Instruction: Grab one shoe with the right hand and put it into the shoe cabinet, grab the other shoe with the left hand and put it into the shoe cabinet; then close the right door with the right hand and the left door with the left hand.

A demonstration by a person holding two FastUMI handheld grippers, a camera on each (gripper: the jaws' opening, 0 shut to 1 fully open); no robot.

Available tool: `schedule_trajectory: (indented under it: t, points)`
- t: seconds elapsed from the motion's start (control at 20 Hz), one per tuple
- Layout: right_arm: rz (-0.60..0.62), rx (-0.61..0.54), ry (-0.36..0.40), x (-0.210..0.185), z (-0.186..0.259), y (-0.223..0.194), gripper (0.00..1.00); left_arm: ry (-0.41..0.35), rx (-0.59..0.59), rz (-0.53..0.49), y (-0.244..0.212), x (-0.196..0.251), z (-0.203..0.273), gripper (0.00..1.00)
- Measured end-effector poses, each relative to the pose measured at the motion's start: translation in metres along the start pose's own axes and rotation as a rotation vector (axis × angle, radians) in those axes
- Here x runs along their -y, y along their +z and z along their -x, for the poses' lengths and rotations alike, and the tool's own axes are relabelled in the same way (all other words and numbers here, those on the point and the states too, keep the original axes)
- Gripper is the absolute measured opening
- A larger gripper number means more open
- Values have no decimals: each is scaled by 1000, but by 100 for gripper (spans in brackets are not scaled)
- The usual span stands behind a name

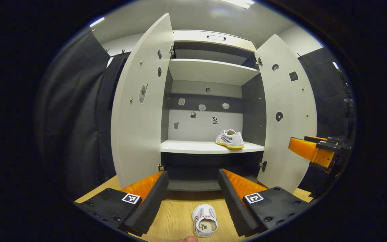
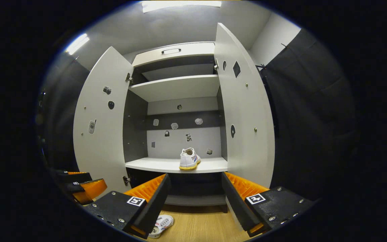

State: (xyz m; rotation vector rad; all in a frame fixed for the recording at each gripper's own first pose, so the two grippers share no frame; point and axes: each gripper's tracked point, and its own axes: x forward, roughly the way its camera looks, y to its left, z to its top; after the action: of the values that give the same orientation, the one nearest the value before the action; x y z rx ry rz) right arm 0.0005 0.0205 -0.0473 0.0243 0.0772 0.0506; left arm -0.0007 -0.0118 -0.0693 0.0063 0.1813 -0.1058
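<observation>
Ahead, the shoe cabinet (image 1: 210, 72) is seen with both doors swung wide: in the left gripper view the left door (image 1: 139, 111) and the right door (image 1: 286, 114) flank the open interior. One white shoe (image 1: 230, 139) with a yellow sole is set on the middle shelf (image 1: 193, 147), toward its right end in that view, just beside the right side wall; in the right gripper view the same shoe (image 2: 189, 158) is seen near the front edge of the shelf (image 2: 153, 164). The other shoe (image 1: 205, 220) is left on the wooden floor (image 1: 176, 215) in front of the cabinet, between and just below the spread fingers of the left claw (image 1: 193, 198), untouched by either finger. In the right gripper view this shoe (image 2: 161, 224) is partly hidden behind a finger of the right claw (image 2: 196, 201), whose fingers are likewise held wide apart with nothing between them. The right claw (image 1: 311, 151) is also seen at the right edge of the left gripper view, beside the right door
</observation>
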Motion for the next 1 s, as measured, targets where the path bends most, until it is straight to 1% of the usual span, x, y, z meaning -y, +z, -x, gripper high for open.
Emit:
schedule_trajectory:
  t: [0.05,0.1,0.15,0.3,0.4,0.45,0.55,0.65,0.7,0.8,0.9,1.0]
  points:
    - [16,-1,-6,3,4,-3,93,-25,-41,0,-10,3,-7,96]
    - [23,-2,-7,3,7,-5,93,-49,-89,1,-26,5,-15,94]
    - [24,-6,-7,4,10,-7,93,-72,-144,6,-46,8,-22,96]
    - [2,-18,-13,9,18,-16,94,-137,-348,36,-138,14,-30,97]
    - [-14,-26,-29,16,21,-20,94,-117,-469,37,-199,6,-30,97]
    - [-22,-30,-38,19,23,-22,94,-107,-506,12,-220,1,-31,97]
    - [-29,-32,-53,27,25,-22,94,-113,-595,-43,-261,-2,-30,97]
    - [-26,-38,-68,33,25,-24,93,-128,-681,-36,-300,-5,-33,97]
    - [-26,-37,-76,36,24,-22,93,-113,-714,-31,-310,-8,-35,97]
    - [-27,-36,-94,41,23,-20,93,-82,-734,-20,-325,-16,-51,98]
    - [-20,-40,-104,45,23,-20,93,-75,-714,3,-331,-12,-74,97]
    - [-4,-40,-116,49,25,-20,93,-73,-677,-22,-334,-13,-94,97]
